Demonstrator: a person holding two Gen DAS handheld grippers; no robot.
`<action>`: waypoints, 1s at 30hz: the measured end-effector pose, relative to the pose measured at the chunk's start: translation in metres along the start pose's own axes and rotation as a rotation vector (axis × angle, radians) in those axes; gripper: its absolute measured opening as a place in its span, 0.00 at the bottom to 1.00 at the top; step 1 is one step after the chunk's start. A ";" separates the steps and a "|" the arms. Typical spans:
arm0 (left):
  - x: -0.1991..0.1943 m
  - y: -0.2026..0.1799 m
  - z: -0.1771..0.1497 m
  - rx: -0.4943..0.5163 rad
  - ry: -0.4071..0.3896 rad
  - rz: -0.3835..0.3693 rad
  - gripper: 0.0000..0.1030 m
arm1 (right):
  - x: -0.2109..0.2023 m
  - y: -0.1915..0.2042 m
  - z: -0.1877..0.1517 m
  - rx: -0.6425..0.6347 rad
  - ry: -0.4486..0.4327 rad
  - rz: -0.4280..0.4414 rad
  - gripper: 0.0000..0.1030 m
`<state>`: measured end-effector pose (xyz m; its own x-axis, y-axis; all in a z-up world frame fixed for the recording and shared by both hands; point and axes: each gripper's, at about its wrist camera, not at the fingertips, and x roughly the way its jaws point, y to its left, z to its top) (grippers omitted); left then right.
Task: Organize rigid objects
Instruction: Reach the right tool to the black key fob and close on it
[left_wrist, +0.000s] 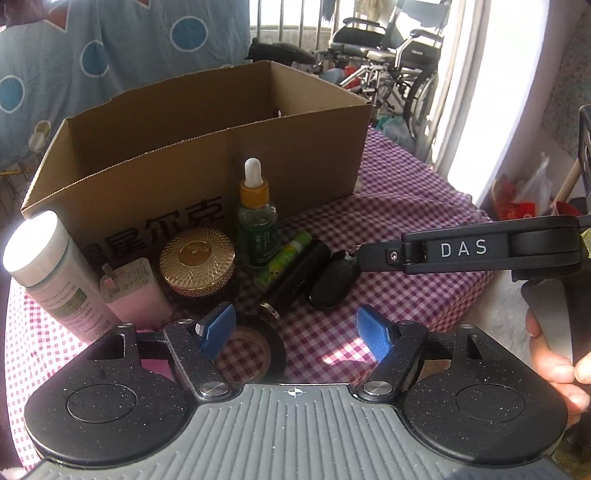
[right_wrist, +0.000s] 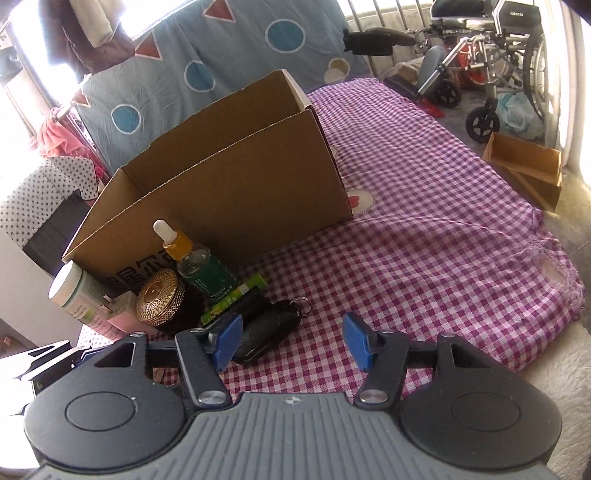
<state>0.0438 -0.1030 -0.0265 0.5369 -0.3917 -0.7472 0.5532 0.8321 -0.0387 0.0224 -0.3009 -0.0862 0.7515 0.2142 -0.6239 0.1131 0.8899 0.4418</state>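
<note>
An open brown cardboard box (left_wrist: 207, 155) stands on the purple-and-white checked cloth (right_wrist: 424, 236), and the small things are lined up against its near wall: a white-capped pink tube (left_wrist: 48, 266), a pink plug adapter (left_wrist: 133, 288), a gold patterned round jar (left_wrist: 197, 260), a green glass dropper bottle (left_wrist: 256, 218), a green lip-balm stick (left_wrist: 284, 260), a black cylinder (left_wrist: 299, 277) and a black key fob (left_wrist: 334, 280). A dark tape roll (left_wrist: 255, 350) lies nearest the left tool (left_wrist: 295, 332), whose blue pads stand apart on nothing. The right tool (right_wrist: 291, 341) is also parted and empty, its left pad just over the fob.
</note>
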 end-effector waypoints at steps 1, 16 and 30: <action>0.003 -0.004 0.002 0.015 0.003 -0.001 0.65 | 0.002 -0.002 0.001 0.008 0.005 0.009 0.56; 0.053 -0.037 0.019 0.086 0.128 0.016 0.41 | 0.022 -0.033 0.004 0.083 0.062 0.138 0.28; 0.061 -0.047 0.026 0.084 0.119 -0.019 0.38 | 0.028 -0.054 0.018 0.123 0.099 0.205 0.28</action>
<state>0.0672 -0.1758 -0.0531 0.4498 -0.3535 -0.8202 0.6165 0.7874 -0.0013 0.0493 -0.3502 -0.1154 0.7004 0.4292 -0.5703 0.0475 0.7692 0.6372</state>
